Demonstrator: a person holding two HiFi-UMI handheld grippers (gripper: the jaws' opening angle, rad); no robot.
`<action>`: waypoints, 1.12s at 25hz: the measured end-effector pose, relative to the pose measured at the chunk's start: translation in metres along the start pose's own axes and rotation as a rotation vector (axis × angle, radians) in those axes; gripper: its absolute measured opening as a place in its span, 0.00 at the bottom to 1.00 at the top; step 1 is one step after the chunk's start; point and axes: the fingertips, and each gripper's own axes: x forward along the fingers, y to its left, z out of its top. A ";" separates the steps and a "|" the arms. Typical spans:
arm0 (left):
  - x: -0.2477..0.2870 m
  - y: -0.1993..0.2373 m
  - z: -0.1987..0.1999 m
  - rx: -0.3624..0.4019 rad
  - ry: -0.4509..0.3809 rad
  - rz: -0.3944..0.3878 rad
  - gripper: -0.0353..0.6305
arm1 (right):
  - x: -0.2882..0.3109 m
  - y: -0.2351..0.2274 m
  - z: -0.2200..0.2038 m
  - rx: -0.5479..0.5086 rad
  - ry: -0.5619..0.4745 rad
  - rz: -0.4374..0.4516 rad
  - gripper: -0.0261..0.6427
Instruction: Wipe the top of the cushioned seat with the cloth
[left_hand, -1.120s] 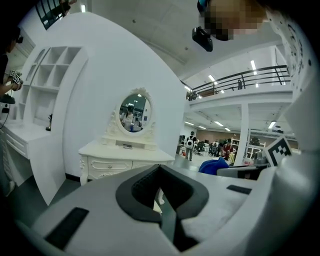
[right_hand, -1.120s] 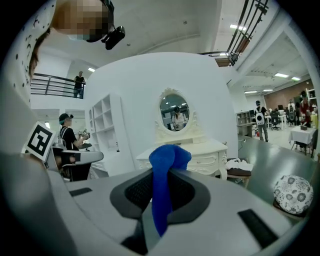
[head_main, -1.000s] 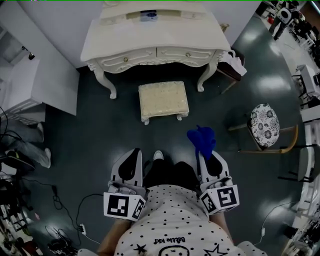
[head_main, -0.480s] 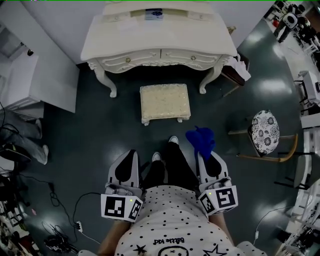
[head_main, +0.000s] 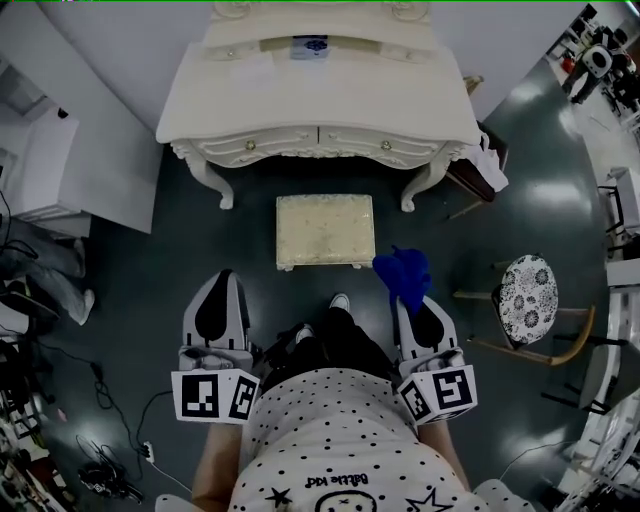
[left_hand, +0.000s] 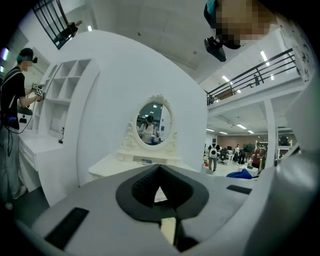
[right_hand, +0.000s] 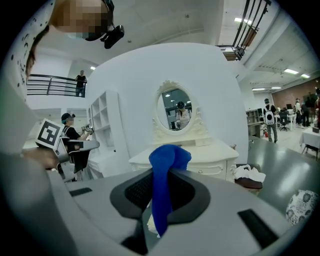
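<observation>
A cream cushioned seat (head_main: 325, 230) stands on the dark floor in front of the white dressing table (head_main: 318, 98). My right gripper (head_main: 408, 296) is shut on a blue cloth (head_main: 404, 276), which bunches above the jaws just right of the seat's near right corner. In the right gripper view the blue cloth (right_hand: 162, 187) hangs between the dark pads. My left gripper (head_main: 221, 290) is held near my body, left of the seat, its jaws closed together with nothing between them (left_hand: 161, 186).
A round patterned stool (head_main: 527, 292) with a wooden frame stands to the right. A dark chair with white cloth (head_main: 485, 172) sits by the dressing table's right leg. White shelving (head_main: 40, 160) is on the left; cables (head_main: 110, 470) lie on the floor at lower left.
I have stepped closer to the dressing table and seat. My left gripper has shifted left and forward. The right gripper still holds the blue cloth.
</observation>
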 end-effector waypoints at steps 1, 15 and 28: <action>0.008 0.000 0.005 0.004 -0.017 0.012 0.07 | 0.005 -0.006 0.002 -0.001 -0.002 0.005 0.13; 0.061 -0.007 0.008 0.010 -0.006 0.073 0.07 | 0.031 -0.065 0.007 0.037 0.022 -0.016 0.13; 0.140 0.040 0.020 0.023 0.032 -0.015 0.07 | 0.092 -0.064 0.024 0.066 0.044 -0.114 0.13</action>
